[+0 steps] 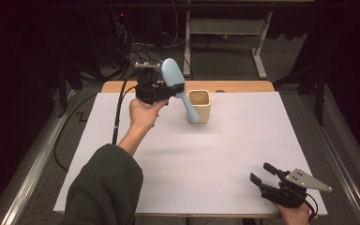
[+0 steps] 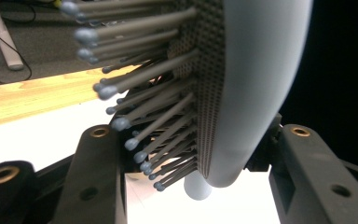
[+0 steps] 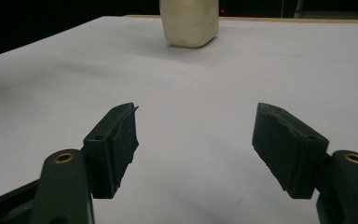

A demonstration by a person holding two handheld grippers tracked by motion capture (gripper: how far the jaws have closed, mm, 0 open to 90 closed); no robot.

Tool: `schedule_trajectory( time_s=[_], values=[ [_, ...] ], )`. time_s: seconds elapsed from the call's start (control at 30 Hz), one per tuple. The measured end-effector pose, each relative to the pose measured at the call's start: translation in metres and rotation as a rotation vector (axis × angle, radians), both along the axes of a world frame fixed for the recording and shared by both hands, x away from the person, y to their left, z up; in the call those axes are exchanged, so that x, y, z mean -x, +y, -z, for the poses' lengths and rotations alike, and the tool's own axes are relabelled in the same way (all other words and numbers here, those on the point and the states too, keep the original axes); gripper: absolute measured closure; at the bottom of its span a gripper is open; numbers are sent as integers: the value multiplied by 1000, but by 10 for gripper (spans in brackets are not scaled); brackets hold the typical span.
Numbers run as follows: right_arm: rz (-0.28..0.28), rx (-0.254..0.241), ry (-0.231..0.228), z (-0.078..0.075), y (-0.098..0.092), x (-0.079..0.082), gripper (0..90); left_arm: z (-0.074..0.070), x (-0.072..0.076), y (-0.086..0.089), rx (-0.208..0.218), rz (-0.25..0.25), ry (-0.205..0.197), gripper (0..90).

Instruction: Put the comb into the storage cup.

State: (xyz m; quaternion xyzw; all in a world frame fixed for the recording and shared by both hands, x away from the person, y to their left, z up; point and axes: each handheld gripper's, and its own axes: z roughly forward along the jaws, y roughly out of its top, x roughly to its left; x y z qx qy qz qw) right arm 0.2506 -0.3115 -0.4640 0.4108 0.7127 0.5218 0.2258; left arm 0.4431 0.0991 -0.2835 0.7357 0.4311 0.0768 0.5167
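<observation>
Nearest the high camera, at the worktop's [image 1: 192, 159] front right corner, the right gripper [image 1: 264, 175] rests low in its hand with the fingers [image 3: 116, 140] wide apart and nothing between them. Farther back on the left, the left gripper [image 1: 171, 89] is raised above the worktop, its fingers [image 2: 93, 177] clamped on a pale blue hairbrush [image 1: 176, 82] near where the head meets the handle. The handle slants down towards a cream cup [image 1: 199, 106] standing at the far middle of the worktop; whether its tip touches the cup cannot be told. Bristles [image 2: 135, 93] stick out sideways from the padded face. The brush is probably light and stiff, its smooth plastic back somewhat slippery, while the bristle pad gives. The narrow neck or the handle looks like the firmest place to hold it, since the bristles would flex under pressure
</observation>
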Motion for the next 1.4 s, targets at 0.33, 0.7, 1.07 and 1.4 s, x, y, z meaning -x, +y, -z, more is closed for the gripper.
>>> schedule_trajectory(
  time_s=[0.33, 0.7, 1.07, 1.4],
  values=[
    [4, 6, 8, 0, 0, -1, 314, -6, -12, -15, -34, -4, -16, 532],
    [-2, -8, 8, 1, -1, -2, 312, -7, -26, -18, -6, -29, -19, 532],
    [-3, -17, 7, 1, -2, -2, 308, -5, -41, -19, -9, -82, -13, 532],
    [-4, -18, 11, 1, -2, -3, 307, -7, -50, -21, -37, -110, -32, 531]
  ],
)
